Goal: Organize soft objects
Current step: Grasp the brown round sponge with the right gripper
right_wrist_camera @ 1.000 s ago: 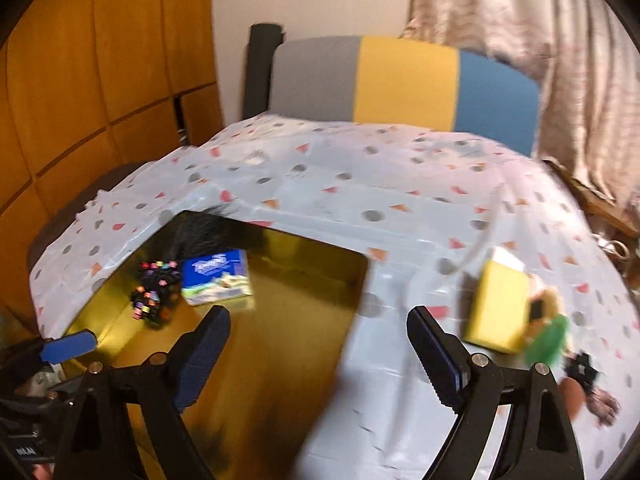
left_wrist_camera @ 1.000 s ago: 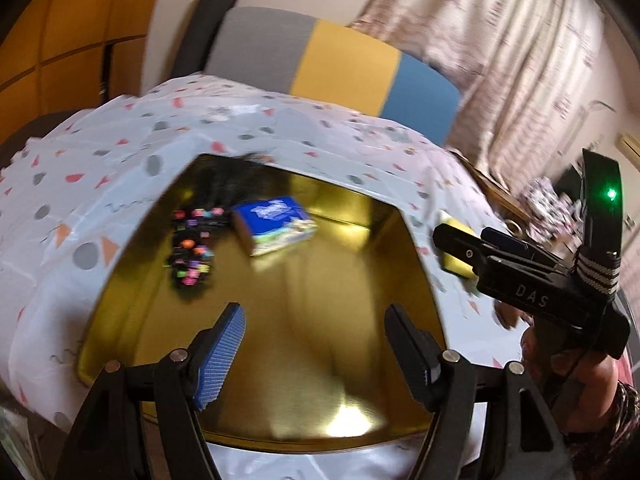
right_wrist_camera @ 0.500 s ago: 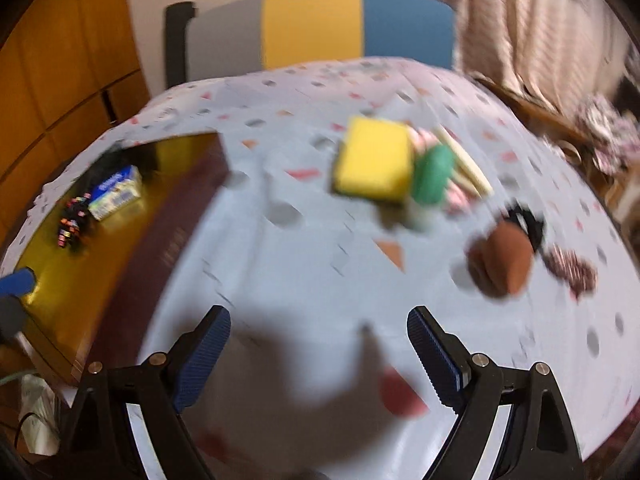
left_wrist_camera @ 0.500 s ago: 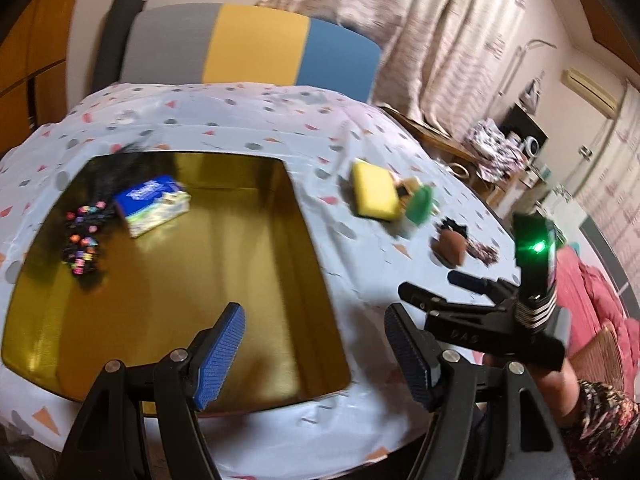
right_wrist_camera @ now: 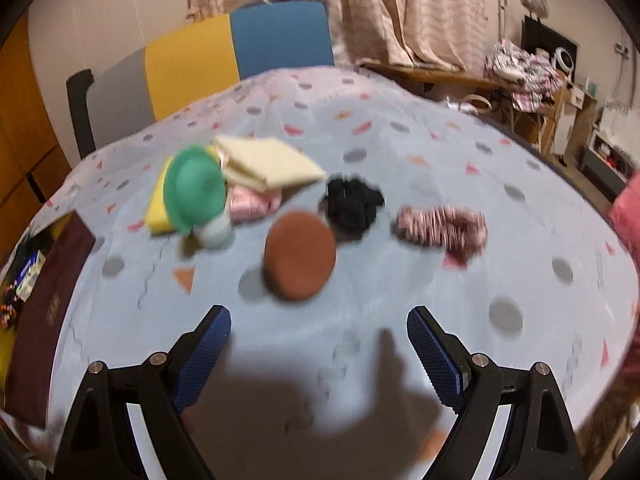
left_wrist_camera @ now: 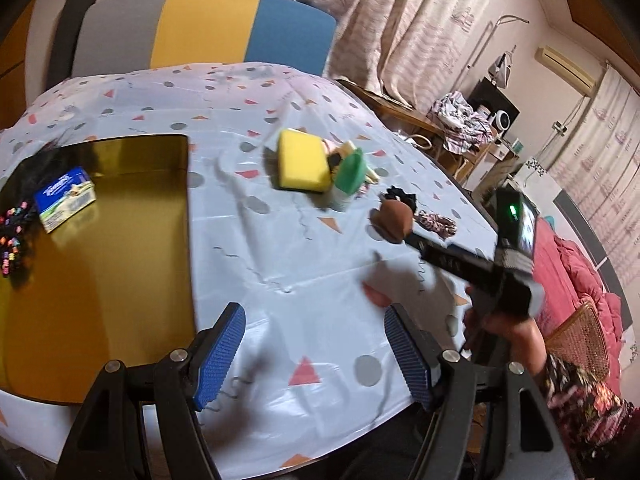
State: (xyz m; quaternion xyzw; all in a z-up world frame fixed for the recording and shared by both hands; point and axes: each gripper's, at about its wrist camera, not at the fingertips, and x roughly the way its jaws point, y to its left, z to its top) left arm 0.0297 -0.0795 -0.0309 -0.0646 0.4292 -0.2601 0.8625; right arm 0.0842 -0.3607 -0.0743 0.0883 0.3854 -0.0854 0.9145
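Observation:
A gold tray (left_wrist_camera: 100,280) at the left holds a blue tissue pack (left_wrist_camera: 64,198) and a beaded black hair tie (left_wrist_camera: 12,236). On the patterned cloth lie a yellow sponge (left_wrist_camera: 302,166), a green puff (right_wrist_camera: 194,190), a cream folded cloth (right_wrist_camera: 268,164), a pink item (right_wrist_camera: 250,204), a brown round puff (right_wrist_camera: 300,260), a black scrunchie (right_wrist_camera: 352,202) and a pink striped scrunchie (right_wrist_camera: 444,226). My left gripper (left_wrist_camera: 312,356) stands open over bare cloth beside the tray. My right gripper (right_wrist_camera: 320,356) is open, just short of the brown puff; it also shows in the left wrist view (left_wrist_camera: 420,244).
A chair (left_wrist_camera: 200,28) with grey, yellow and blue panels stands behind the table. Curtains, a side table with clothes (right_wrist_camera: 520,68) and a red quilt (left_wrist_camera: 576,272) lie to the right. A hand and patterned sleeve (left_wrist_camera: 568,380) hold the right gripper.
Both grippers swung right, away from the tray. The right one dropped toward the pile, so the brown puff and the scrunchies now fill its view. Jaws stayed open.

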